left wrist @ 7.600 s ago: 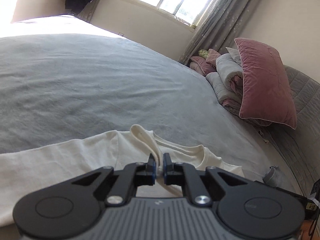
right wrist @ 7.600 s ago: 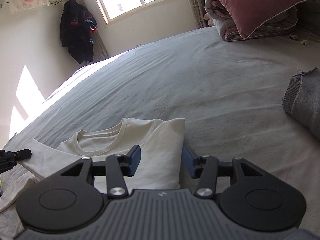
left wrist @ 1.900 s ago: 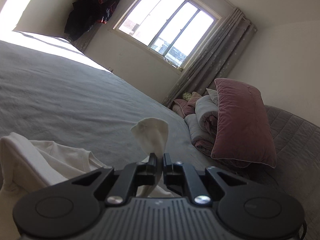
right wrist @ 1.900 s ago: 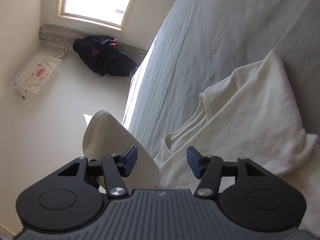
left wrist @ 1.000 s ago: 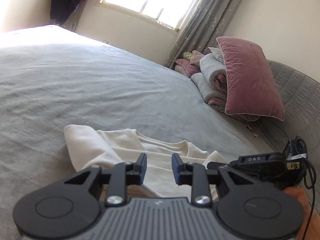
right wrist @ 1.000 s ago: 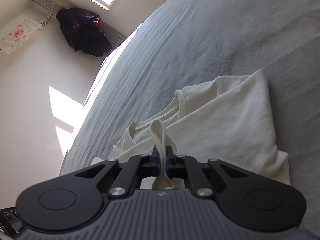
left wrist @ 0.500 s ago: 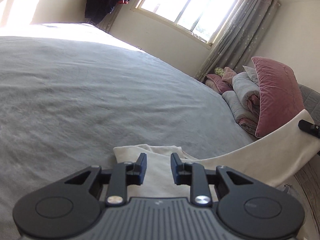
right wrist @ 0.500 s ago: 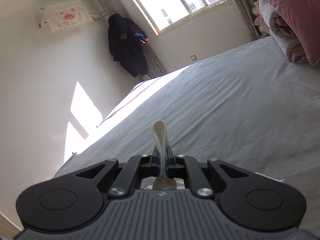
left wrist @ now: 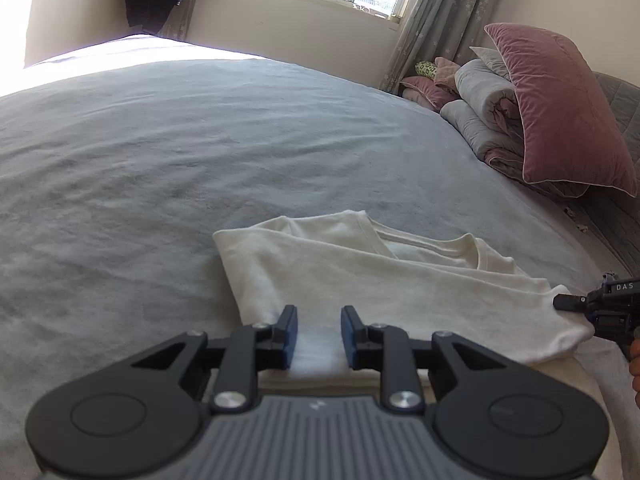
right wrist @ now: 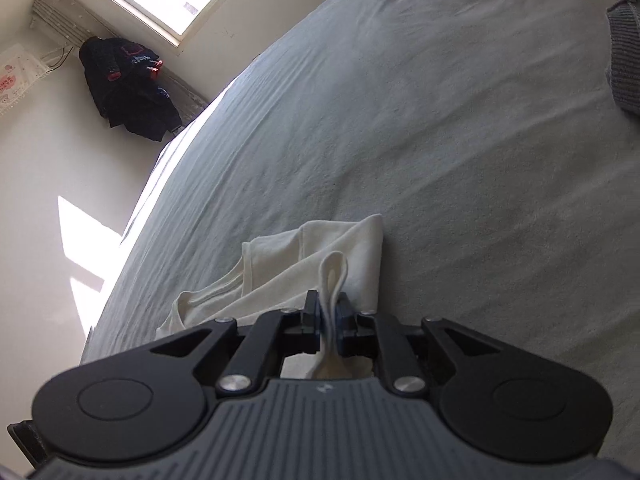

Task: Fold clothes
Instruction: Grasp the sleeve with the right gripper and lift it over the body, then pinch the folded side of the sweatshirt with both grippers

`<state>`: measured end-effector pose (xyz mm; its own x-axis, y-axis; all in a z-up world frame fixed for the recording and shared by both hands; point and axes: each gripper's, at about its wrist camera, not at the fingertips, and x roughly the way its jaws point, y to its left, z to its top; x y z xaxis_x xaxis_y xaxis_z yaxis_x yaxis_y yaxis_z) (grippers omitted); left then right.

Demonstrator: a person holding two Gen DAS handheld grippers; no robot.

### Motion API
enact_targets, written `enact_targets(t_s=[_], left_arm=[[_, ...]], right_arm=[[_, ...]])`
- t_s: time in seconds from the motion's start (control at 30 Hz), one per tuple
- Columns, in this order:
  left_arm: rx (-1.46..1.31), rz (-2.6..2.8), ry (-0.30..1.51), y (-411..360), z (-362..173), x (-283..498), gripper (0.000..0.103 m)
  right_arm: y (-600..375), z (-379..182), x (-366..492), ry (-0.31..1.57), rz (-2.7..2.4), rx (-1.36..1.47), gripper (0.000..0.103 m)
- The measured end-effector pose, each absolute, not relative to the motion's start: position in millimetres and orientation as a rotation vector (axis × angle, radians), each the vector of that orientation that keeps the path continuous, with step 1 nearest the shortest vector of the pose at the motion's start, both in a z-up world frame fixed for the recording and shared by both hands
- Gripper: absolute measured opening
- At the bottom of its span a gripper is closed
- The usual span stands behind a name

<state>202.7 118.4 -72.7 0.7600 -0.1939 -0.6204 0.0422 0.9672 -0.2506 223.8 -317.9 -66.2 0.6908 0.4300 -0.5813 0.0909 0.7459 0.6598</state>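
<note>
A cream T-shirt (left wrist: 372, 272) lies partly folded on the grey bed (left wrist: 160, 140), its neck opening toward the pillows. My left gripper (left wrist: 319, 334) hovers open over the shirt's near edge, nothing between its blue pads. At the right edge of the left wrist view the right gripper (left wrist: 560, 302) pinches the shirt's corner. In the right wrist view my right gripper (right wrist: 329, 316) is shut on a loop of the cream T-shirt (right wrist: 320, 260), which drapes down toward the bed (right wrist: 440, 140).
A pink pillow (left wrist: 560, 108) leans on rolled grey bedding (left wrist: 480, 112) at the headboard. A grey knitted garment (right wrist: 624, 52) lies at the right of the bed. Dark clothes (right wrist: 124, 88) hang by the window. A hand (left wrist: 634, 364) shows at the right edge.
The right gripper has come down from the raised position, laying the shirt's lifted edge back over the body on the bed. The left gripper stays open, slightly wider, over the shirt.
</note>
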Motion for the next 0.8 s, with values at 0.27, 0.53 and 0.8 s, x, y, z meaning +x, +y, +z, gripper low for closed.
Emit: enact_targets(t_s=[0.27,0.53,0.8], left_arm=[[-0.284,-0.023,0.706,137,-70,212,0.034],[-0.44,-0.026,0.659,143,-72,225,0.009],[-0.255,0.053,0.612,122,-75,215,0.024]], right_arm=[[-326,-57,215,0.76,0.219,0.674,0.015],[-295,-60,222,0.745,0.18,0.477,0.007],[-279,-69,226,0.766,0.13,0.28,0.014]])
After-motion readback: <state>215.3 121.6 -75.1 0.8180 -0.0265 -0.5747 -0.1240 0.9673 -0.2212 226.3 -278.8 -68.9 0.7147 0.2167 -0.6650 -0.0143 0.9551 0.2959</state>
